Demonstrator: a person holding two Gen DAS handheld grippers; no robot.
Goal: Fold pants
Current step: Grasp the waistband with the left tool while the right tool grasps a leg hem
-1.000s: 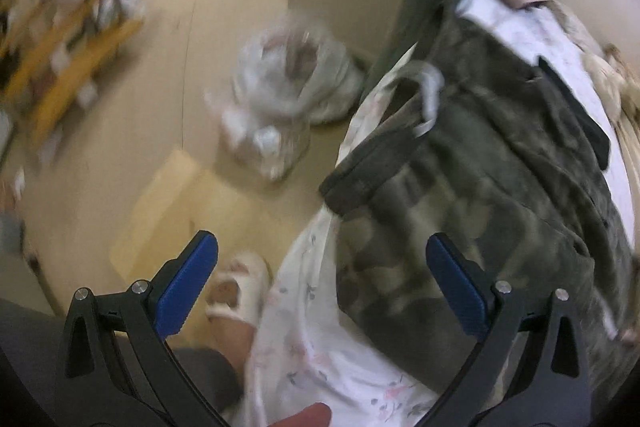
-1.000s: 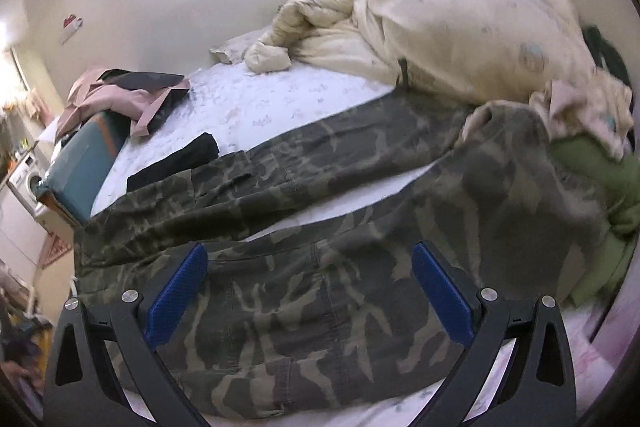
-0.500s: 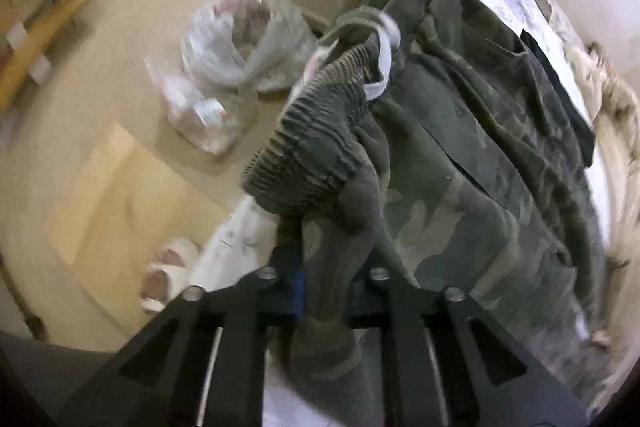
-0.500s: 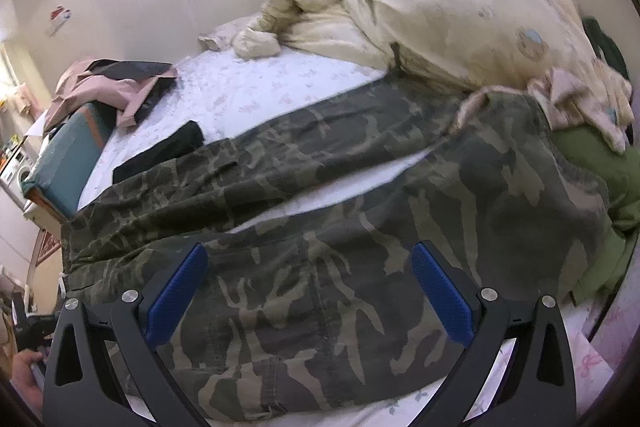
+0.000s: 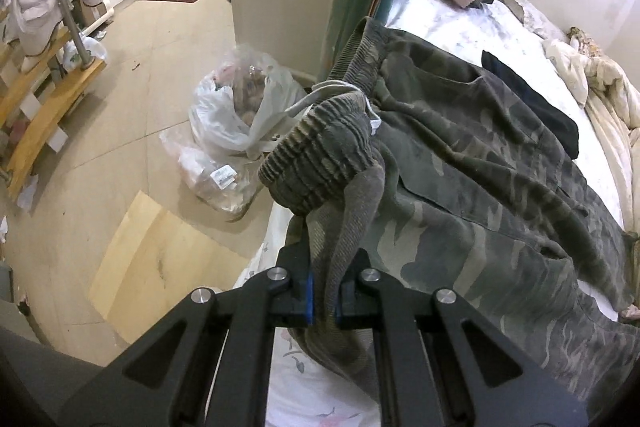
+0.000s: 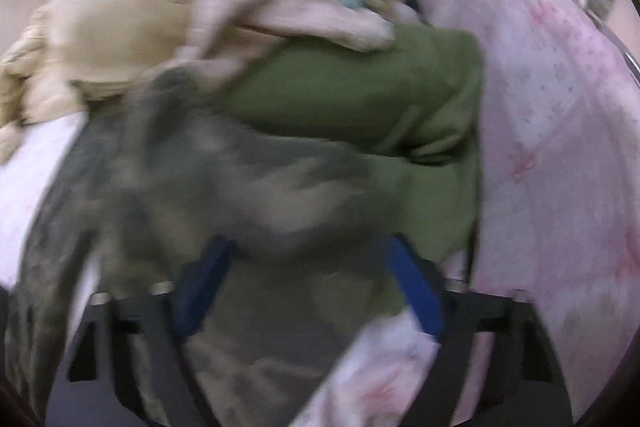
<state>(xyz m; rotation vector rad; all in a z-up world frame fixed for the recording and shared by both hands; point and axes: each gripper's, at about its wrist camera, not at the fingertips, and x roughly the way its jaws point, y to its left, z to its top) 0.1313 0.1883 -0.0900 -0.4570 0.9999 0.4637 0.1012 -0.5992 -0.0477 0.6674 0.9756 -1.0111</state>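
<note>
The left tongs [image 5: 324,297] are clamped tight on a fold of the camouflage pants [image 5: 480,187], just below the ribbed waistband [image 5: 320,155], which bunches up above the blue pads with its pale drawstring [image 5: 320,95] looping out. From that pinch the pants spread away across the bed [image 5: 440,11], over its white flowered sheet, with a black cloth [image 5: 532,107] lying beside them. Off the bed's edge, a white plastic bag [image 5: 232,115] sits on the tiled floor [image 5: 132,75]. The right tongs [image 6: 308,287] are partly apart and closing, their blue pads astride the blurred camouflage cloth; the blur hides whether the pads already touch it. Just beyond them lies a green garment [image 6: 360,95], with a cream quilt [image 6: 160,7] heaped behind it and pink bedding [image 6: 560,127] to the right.
</note>
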